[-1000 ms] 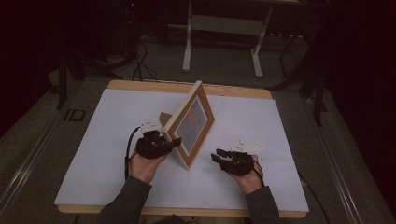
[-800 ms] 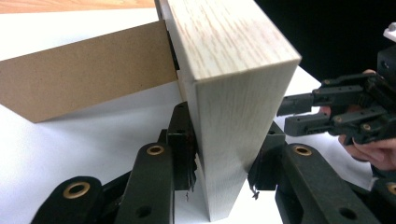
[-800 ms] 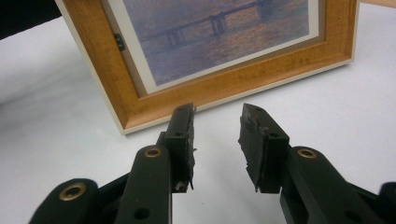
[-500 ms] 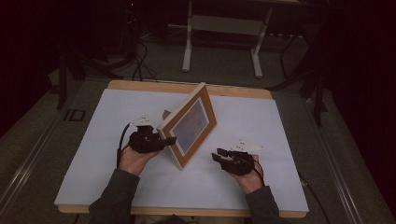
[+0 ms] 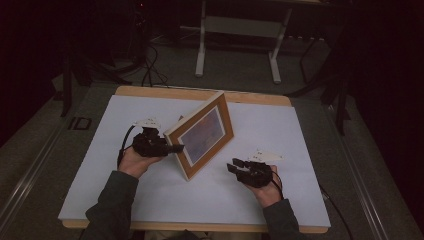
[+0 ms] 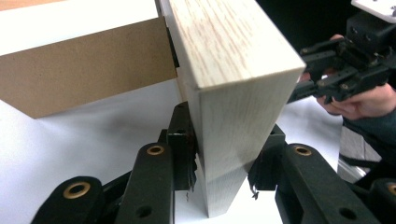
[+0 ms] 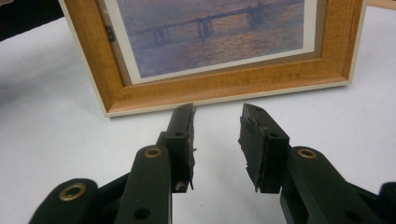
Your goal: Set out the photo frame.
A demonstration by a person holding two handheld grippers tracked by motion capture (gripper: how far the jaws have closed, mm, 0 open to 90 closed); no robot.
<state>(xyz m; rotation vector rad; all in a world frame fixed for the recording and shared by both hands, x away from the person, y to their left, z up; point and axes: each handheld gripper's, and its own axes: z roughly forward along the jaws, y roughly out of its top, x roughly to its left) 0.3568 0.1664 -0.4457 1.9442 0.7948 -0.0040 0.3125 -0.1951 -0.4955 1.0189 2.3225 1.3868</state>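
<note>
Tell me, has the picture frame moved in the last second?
Yes. The frame, clamped in the left gripper, has swung to face the camera more, and that gripper has slid left, away from the table's centre.

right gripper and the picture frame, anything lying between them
Nothing: in the right gripper view only bare white table separates the open right gripper from the picture frame.
</note>
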